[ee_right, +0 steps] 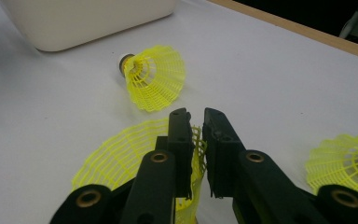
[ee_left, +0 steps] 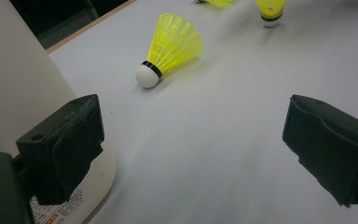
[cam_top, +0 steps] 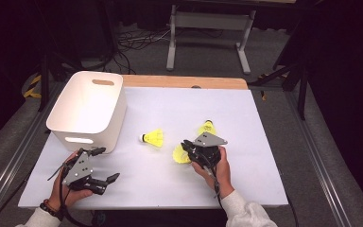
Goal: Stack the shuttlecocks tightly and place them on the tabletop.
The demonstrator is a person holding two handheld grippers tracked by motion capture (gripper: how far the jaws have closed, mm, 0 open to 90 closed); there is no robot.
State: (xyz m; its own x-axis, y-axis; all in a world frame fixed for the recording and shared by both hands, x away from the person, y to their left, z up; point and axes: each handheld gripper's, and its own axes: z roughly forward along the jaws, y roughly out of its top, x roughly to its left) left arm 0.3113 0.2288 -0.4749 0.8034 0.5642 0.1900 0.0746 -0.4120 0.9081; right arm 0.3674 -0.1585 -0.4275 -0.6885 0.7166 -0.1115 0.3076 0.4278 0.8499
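Three shuttlecocks on bench, all right of white bin (cam_top: 87,111). Right gripper (ee_right: 196,135) fingers nearly closed, pinching skirt rim of near shuttlecock (ee_right: 116,156), mid-bench toward near edge. Risk: thin mesh grip slips or crushes skirt. Left gripper (cam_top: 105,164) fingers wide, empty, beside bin. Middle shuttlecock (cam_top: 153,138) lies between right gripper and bin; third (cam_top: 207,126) behind.

A yellow mesh-skirted shuttlecock (ee_right: 121,161) lies on the white table, skirt rim between the right claw's (ee_right: 196,122) jaws.
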